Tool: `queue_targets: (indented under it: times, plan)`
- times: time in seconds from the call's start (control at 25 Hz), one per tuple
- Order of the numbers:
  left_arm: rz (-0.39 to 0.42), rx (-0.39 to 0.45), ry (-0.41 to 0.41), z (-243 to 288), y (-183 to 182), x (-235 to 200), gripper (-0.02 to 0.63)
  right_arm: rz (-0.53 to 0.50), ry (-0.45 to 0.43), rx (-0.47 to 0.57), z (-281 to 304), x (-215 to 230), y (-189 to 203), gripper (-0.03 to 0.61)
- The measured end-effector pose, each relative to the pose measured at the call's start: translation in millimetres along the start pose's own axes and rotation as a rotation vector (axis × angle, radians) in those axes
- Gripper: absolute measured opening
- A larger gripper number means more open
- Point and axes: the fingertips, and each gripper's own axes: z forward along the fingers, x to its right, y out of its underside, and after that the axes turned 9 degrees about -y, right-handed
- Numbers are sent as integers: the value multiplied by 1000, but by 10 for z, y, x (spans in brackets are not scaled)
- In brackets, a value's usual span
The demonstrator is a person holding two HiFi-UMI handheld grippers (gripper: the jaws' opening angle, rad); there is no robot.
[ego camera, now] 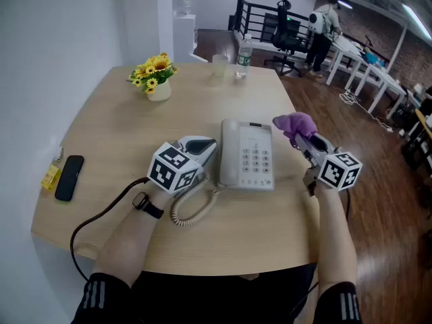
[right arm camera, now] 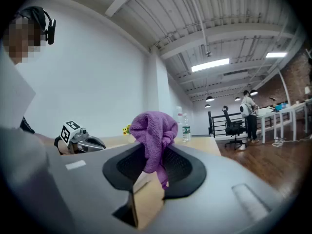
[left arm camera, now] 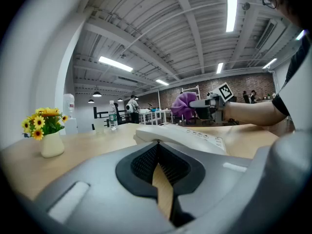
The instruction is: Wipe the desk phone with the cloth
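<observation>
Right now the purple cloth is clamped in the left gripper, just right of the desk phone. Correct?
No. The purple cloth is clamped in the right gripper, just right of the desk phone; the right gripper view shows it between those jaws. The left gripper is shut, empty.

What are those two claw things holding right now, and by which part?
The right gripper pinches the purple cloth by its lower folds, with the bulk bunched above the jaw tips. The left gripper is shut and holds nothing.
</observation>
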Motion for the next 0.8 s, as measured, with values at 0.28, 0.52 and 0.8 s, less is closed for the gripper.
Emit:
queue_targets:
  times: [0.28,0.52,0.8]
  plan:
    - [3,-3,1,-5,14,13,-6,-108,-145,-239,988,-445,-107,110]
    - [6,-4,2,-2,15,16,-6,-139,-168,-480,1596,-562,227,110]
    - [4,-4,3,4,21,9,-6,-167,-159,-638,1587,-521,451,109]
